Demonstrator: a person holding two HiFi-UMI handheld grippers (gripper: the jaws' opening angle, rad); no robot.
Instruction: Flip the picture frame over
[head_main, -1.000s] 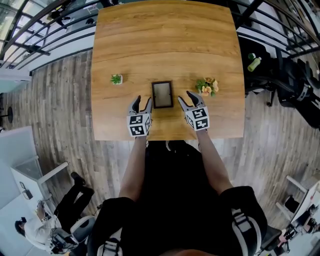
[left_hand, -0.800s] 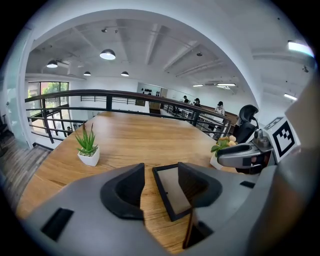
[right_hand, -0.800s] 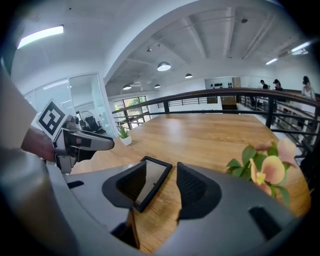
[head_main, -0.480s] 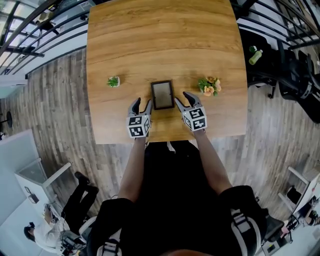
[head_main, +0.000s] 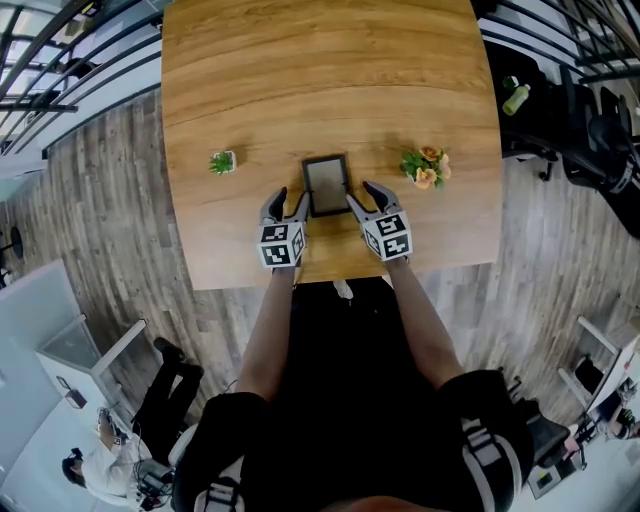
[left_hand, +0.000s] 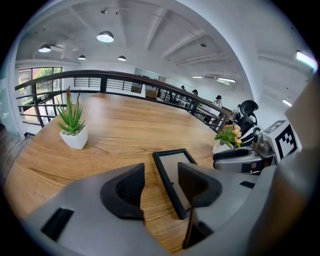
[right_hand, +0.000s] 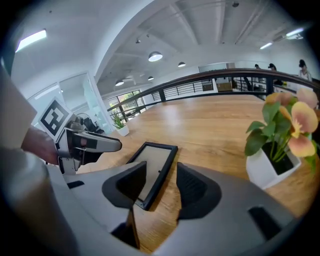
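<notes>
A: Small black-rimmed rectangular picture frame (head_main: 327, 185) is lying flat on the wide light-oak wooden table (head_main: 320, 70), close to the near edge and about midway along it. Long sides are running away from the person. A pale panel is facing up; can't tell whether front or back.

B: Handling?

A: Judging it light and stiff. The rim is thin and it's likely glazed, so fragile, and prone to sliding on the smooth top. Best hold looks to be the two long rims, one per gripper.

B: Grippers?

A: Left gripper (head_main: 284, 200) is sitting at the left rim, jaws spread, the rim showing between them, nothing pinched. Right gripper (head_main: 362, 196) is sitting at the right rim by the near corner, jaws apart, pads not pressing.

B: Around it?

A: Small spiky green plant in a white pot (head_main: 221, 162) is standing toward the left edge, orange flowers in a white pot (head_main: 424, 167) toward the right edge. Grey plank floor (head_main: 110, 200) and black railing (head_main: 60, 60) are surrounding the table, open office beyond.
</notes>
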